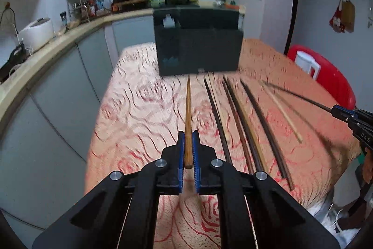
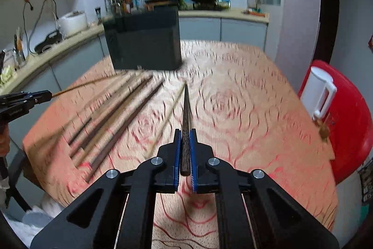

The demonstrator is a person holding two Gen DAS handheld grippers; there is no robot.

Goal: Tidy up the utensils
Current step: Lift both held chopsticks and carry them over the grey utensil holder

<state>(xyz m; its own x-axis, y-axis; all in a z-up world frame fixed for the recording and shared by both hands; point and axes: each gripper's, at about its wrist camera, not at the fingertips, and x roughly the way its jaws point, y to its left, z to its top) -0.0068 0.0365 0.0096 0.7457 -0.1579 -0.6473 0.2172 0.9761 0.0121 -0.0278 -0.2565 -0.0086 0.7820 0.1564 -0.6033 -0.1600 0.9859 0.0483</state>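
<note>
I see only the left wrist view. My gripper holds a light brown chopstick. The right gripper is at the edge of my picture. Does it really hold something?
Observer: Yes. The right gripper is shut on a dark chopstick, pointing toward the black box.
Operator: Is anything on the red chair? I see only something white.
Observer: A white mug with its handle facing outward, on the red chair.
Operator: Is the table right of the dark chopstick free?
Observer: Only patterned tablecloth shows there; the loose chopsticks lie left of it.
</note>
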